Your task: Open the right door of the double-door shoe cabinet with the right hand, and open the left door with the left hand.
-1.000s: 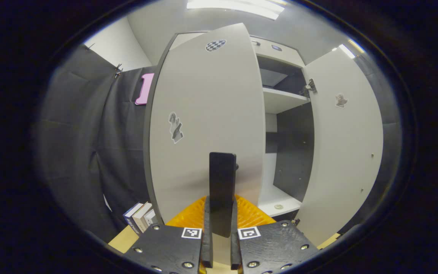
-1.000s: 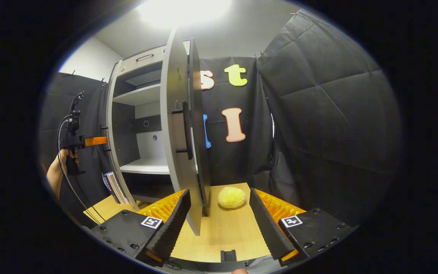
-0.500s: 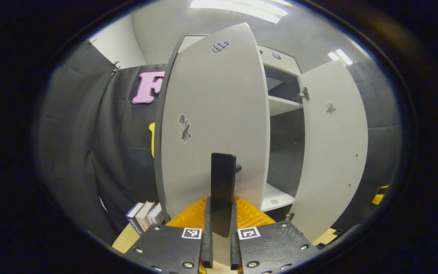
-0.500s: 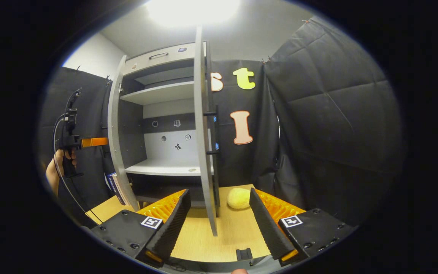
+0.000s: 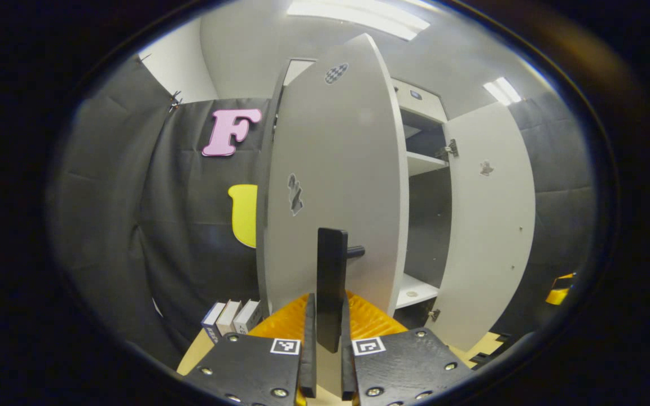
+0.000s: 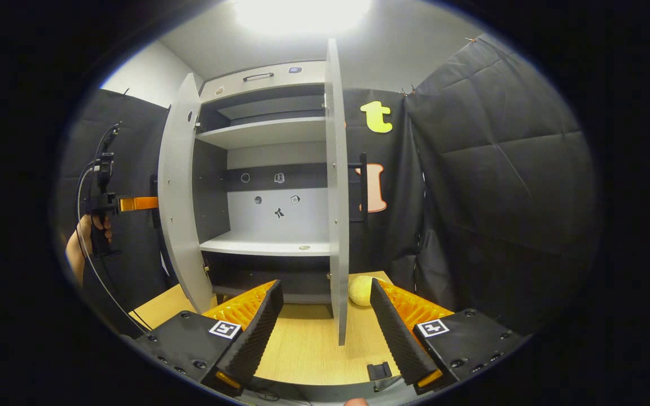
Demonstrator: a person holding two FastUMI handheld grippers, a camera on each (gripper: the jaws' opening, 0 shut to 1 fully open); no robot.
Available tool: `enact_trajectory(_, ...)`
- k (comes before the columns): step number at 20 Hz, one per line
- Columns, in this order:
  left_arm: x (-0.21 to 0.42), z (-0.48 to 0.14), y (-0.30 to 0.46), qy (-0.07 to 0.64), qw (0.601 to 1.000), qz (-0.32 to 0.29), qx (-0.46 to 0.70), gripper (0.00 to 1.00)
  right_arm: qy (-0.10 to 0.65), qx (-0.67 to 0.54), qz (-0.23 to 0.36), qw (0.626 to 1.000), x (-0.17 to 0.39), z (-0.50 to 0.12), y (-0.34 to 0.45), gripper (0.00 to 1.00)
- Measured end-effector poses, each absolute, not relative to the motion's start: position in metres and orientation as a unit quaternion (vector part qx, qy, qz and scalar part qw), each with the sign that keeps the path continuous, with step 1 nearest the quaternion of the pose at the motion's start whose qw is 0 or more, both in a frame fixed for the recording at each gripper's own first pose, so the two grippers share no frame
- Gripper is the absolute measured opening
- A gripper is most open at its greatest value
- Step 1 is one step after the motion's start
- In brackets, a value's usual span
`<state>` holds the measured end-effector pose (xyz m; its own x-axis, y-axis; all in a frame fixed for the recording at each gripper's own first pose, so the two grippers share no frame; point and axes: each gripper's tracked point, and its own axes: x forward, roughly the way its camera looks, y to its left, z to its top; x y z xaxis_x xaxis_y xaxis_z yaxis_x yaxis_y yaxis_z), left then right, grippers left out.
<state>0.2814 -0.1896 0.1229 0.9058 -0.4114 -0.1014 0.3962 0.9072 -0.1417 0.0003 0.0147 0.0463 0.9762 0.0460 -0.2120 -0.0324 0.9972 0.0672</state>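
Observation:
The grey double-door shoe cabinet (image 6: pixel 268 101) stands with both doors swung out. In the left gripper view, my left gripper (image 5: pixel 325 301) is shut on the black bar handle (image 5: pixel 332 270) of the left door (image 5: pixel 336 169). The right door (image 5: pixel 488 225) stands wide open farther right. In the right gripper view, my right gripper (image 6: pixel 325 324) is open with nothing between its fingers. It sits in front of the right door (image 6: pixel 336 197), seen edge-on, with its handle (image 6: pixel 363 189) free. A hand holds the left gripper (image 6: pixel 133 203) at the left door (image 6: pixel 178 192).
Bare shelves (image 6: pixel 268 245) show inside the cabinet. A yellow round lump (image 6: pixel 360 290) lies on the wooden surface (image 6: pixel 302 349) behind the right door's foot. A few books (image 5: pixel 230 317) lean left of the cabinet. A small black clip (image 6: pixel 380 371) lies near me. Black cloth walls close in.
The left door has swung further out with my left gripper shut on its handle. In the right gripper view the right door has come to stand edge-on, and more of the shelves show.

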Motion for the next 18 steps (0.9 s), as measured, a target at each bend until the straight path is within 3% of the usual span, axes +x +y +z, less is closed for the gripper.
enact_trajectory(3, 0.283, 0.122, -0.178, 0.061, 0.977, -0.201, -0.044, 0.17, 0.103, 0.033, 0.019, 0.994, 0.0, 0.046, 0.022, 0.92)
enact_trajectory(4, 0.284, 0.122, -0.175, 0.06, 0.977, -0.199, -0.04, 0.19, 0.104, 0.033, 0.019, 0.994, -0.002, 0.046, 0.025, 0.97)
enact_trajectory(7, 0.286, 0.125, -0.168, 0.052, 0.979, -0.191, -0.042, 0.18, 0.102, 0.032, 0.021, 0.994, -0.006, 0.047, 0.04, 0.97)
enact_trajectory(8, 0.287, 0.127, -0.166, 0.047, 0.981, -0.184, -0.042, 0.18, 0.101, 0.031, 0.02, 0.994, -0.007, 0.048, 0.044, 0.92)
enact_trajectory(10, 0.294, 0.129, -0.144, 0.033, 0.989, -0.146, -0.021, 0.18, 0.097, 0.03, 0.021, 0.995, -0.011, 0.052, 0.052, 0.92)
enact_trajectory(11, 0.295, 0.13, -0.131, 0.029, 0.992, -0.126, -0.014, 0.07, 0.094, 0.029, 0.021, 0.995, -0.012, 0.054, 0.055, 0.92)
enact_trajectory(12, 0.302, 0.13, -0.134, 0.029, 0.99, -0.135, -0.024, 0.08, 0.092, 0.029, 0.021, 0.995, -0.012, 0.057, 0.058, 0.97)
enact_trajectory(14, 0.293, 0.133, -0.146, 0.031, 0.985, -0.159, -0.058, 0.08, 0.09, 0.028, 0.021, 0.995, -0.016, 0.059, 0.061, 0.97)
enact_trajectory(17, 0.288, 0.131, -0.142, 0.026, 0.986, -0.16, -0.041, 0.12, 0.083, 0.027, 0.022, 0.996, -0.02, 0.064, 0.074, 0.92)
enact_trajectory(18, 0.289, 0.13, -0.138, 0.026, 0.986, -0.16, -0.036, 0.05, 0.08, 0.027, 0.023, 0.996, -0.02, 0.066, 0.075, 0.92)
